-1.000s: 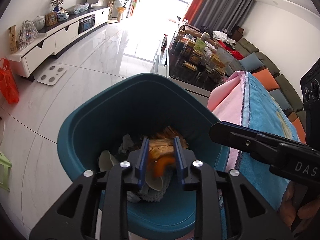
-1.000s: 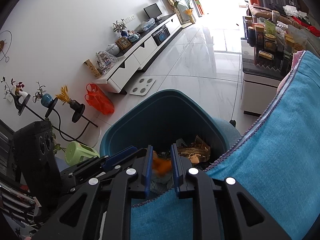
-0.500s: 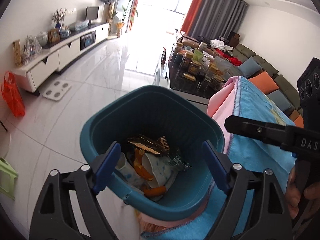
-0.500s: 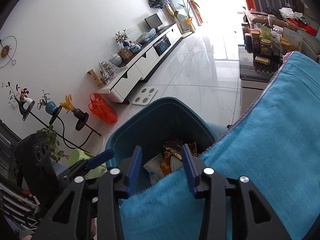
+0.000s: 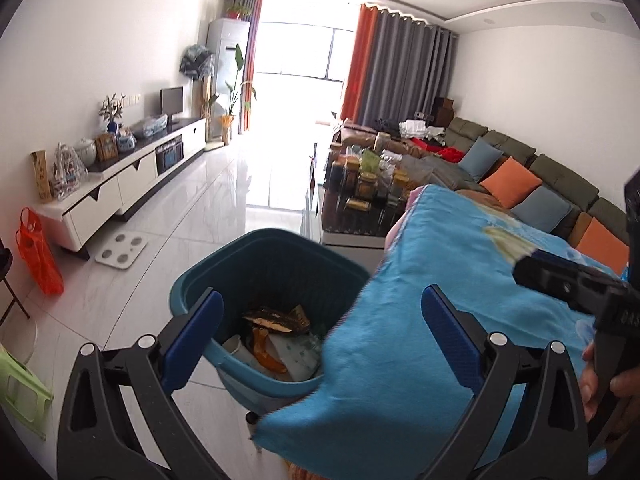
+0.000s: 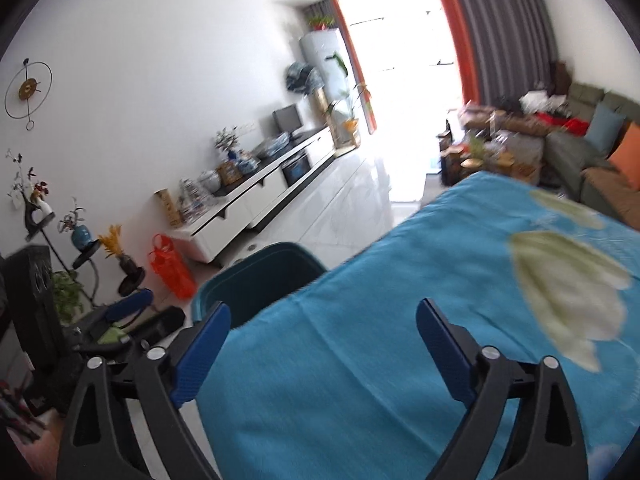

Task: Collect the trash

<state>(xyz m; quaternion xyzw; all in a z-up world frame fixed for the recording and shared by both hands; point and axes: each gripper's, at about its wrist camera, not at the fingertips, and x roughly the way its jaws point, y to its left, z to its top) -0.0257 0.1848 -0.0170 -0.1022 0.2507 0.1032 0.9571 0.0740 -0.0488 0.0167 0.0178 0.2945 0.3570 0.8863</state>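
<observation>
Nearest the left wrist camera, the left gripper (image 5: 318,330) has its jaws spread wide with nothing between them. It hangs level over the corner where the blue cloth (image 5: 420,320) covering the worktop meets the bin. The right gripper (image 6: 324,346) is likewise wide open and empty, poised low above the cloth and aimed along it; in the left view its black body juts in from the right, held by the person's hand (image 5: 600,380).

Just past the jaws stands the teal bin (image 5: 200,280), on the floor hard against the worktop's edge, probably so that rubbish can be dropped straight over the side. The trash (image 5: 280,336) lies inside it: a brown foil wrapper, orange peel-like scraps and pale paper pieces. With both tools empty and level over the worktop rather than tilted into the bin, they seem free to seek more litter, though none shows on the cloth.

Farther off are the glossy floor, a white TV cabinet (image 5: 132,176) and a sofa (image 5: 540,176).
</observation>
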